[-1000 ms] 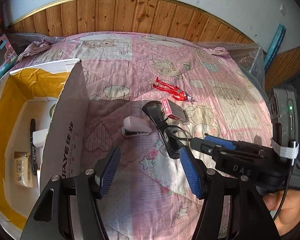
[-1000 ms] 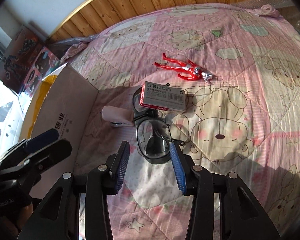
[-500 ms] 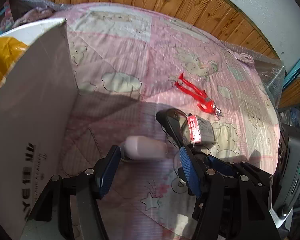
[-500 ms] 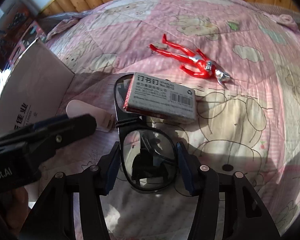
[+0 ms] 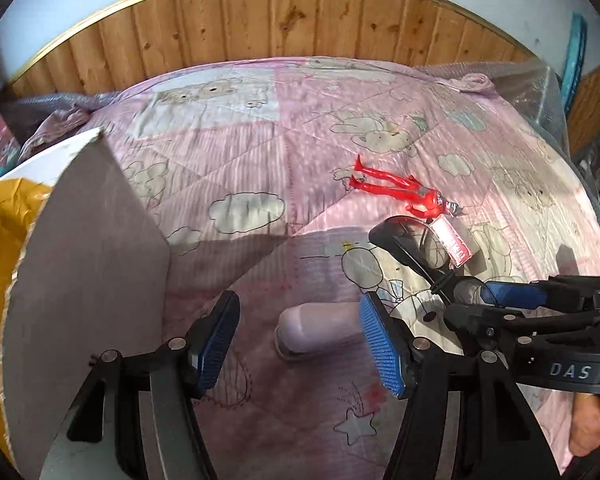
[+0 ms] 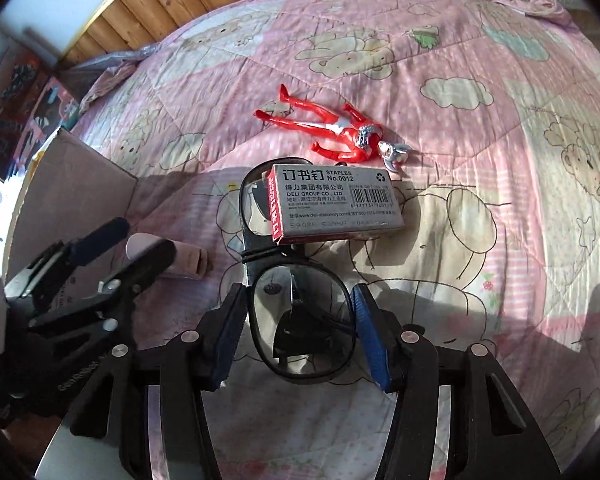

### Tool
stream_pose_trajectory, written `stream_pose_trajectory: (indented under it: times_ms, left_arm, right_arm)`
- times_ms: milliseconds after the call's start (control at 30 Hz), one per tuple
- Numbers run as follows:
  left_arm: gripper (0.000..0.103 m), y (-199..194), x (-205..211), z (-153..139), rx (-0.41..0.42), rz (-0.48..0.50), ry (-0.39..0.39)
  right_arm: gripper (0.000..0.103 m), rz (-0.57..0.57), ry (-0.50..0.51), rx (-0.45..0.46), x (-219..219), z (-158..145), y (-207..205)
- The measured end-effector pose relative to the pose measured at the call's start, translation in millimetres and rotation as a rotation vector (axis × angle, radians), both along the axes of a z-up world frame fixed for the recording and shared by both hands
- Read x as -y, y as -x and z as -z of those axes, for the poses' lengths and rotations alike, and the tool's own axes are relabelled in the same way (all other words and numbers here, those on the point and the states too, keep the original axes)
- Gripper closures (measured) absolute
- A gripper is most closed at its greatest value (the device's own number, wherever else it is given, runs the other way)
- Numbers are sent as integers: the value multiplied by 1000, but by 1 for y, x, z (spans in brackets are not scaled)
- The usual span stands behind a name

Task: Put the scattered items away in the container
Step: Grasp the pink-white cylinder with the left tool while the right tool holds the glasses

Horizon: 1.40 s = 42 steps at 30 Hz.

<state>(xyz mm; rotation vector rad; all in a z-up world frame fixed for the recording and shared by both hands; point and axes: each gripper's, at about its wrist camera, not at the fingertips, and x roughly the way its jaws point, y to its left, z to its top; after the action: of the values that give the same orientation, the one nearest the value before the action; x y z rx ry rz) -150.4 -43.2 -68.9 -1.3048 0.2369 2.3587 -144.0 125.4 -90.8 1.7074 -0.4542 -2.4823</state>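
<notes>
A pale pink stapler (image 5: pixel 320 332) lies on the pink quilt between the fingers of my open left gripper (image 5: pixel 300 336), nearer the right finger. Black glasses (image 6: pixel 304 320) lie with their near lens between the fingers of my right gripper (image 6: pixel 300 332). Both pads stand at the rim and the jaws are still spread. A staples box (image 6: pixel 336 204) rests on the far lens. Beyond it lies a red toy figure (image 6: pixel 332 132). The cardboard box (image 5: pixel 88 260) with a yellow lining (image 5: pixel 4 240) stands on the left.
The quilt (image 5: pixel 260 152) stretches back to a wooden headboard (image 5: pixel 300 24). In the right wrist view the left gripper (image 6: pixel 120 252) sits close on the left, in front of the stapler (image 6: pixel 184 260). A hand (image 5: pixel 592 420) holds the right gripper (image 5: pixel 512 300) beside the glasses (image 5: pixel 412 248).
My left gripper swung from the box side onto the pink stapler, which now sits between its fingers. My right gripper moved forward until its fingers flank the near lens.
</notes>
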Motion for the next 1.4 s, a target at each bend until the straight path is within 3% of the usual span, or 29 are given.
stream_pose_trajectory:
  times_ms: [67,167,233,300,400,500,567,700,733,800,933,1133,1267,1400]
  left_arm:
    - [46,12,4,17,157,-24,-79]
    - [46,12,17,20,338,-81,-289]
    - [46,6,20,22,410,-93,-342]
    - [46,-4,18,19,352,-82,-278]
    - [45,-17,7,15,194,-20,-125]
    - [45,-22,-1,14,114,34,-67]
    - [46,-19,1,20,172,11,-70]
    - [46,-21,27,22,386,-185,-286]
    - [46,-26,30,23,408,-215,-306]
    - [43,-38,27,22,383,-246,-271]
    - [32,-58,13,16,218,-100,-117]
    - [29,-77,3,9,21,108,71]
    - [29,-79,1,19,5,155,87]
    - [29,-79,17,16,10,92,28]
  right_arm:
    - [46,6,-2,-1,-1,0,0]
    - [47,14,-3,-9,-2,-1,0]
    - [47,16,-5,-14,-3,-3,0]
    - [46,19,-3,-14,-3,-4,1]
    - [47,14,1,-13,-3,-4,1]
    - [51,-2,11,-3,-2,-5,0]
    - [58,-13,-1,5,-2,-6,0]
    - [59,-34,-45,-5,-4,-12,-1]
    - [59,-37,-52,-9,-4,-13,-2]
    - [59,-34,-49,-14,-6,-14,-3]
    - [59,-45,-36,-18,-4,-16,-2]
    - [56,-65,-45,-19,2,-16,-3]
    - [56,-60,-35,-25,0,-17,-5]
    - [56,-73,-28,-30,3,-19,-6]
